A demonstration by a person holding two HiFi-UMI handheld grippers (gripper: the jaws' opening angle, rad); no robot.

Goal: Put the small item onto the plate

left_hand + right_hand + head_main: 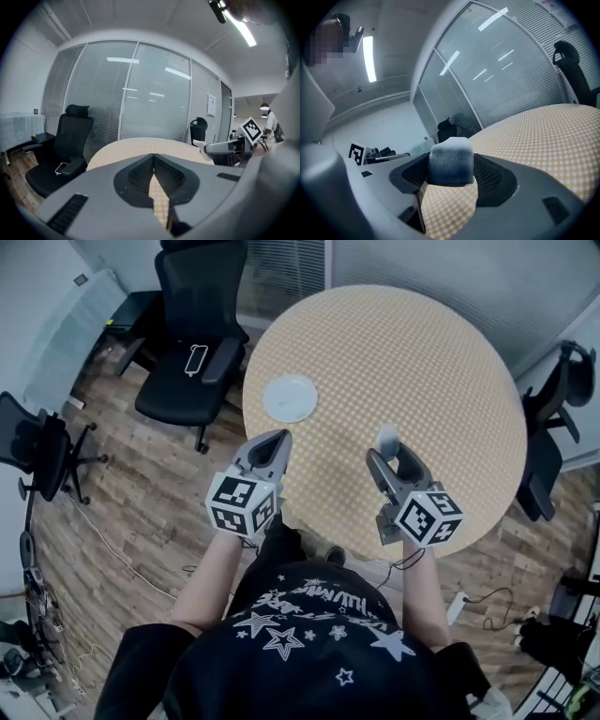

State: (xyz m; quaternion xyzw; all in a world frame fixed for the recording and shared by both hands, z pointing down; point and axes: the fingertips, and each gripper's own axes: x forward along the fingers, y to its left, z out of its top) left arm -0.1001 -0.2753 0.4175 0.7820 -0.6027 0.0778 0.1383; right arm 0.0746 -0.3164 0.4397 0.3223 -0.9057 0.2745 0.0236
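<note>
A small white plate (290, 397) lies on the round checkered table (422, 352), toward its left edge. My right gripper (386, 448) is shut on a small pale, roundish item (386, 438), held above the table's near side, to the right of the plate. In the right gripper view the item (451, 162) sits squeezed between the jaws of that gripper (451, 180). My left gripper (273, 443) hovers at the table's near-left edge, just below the plate, jaws closed with nothing in them. Its closed tips (153, 174) show in the left gripper view, and the item (202, 146) shows in the right gripper beyond.
A black office chair (190, 343) with a phone (196, 359) on its armrest stands left of the table. Another chair (551, 427) is at the right, a third (37, 451) at far left. Cables (122, 559) trail on the wood floor. Glass walls surround the table.
</note>
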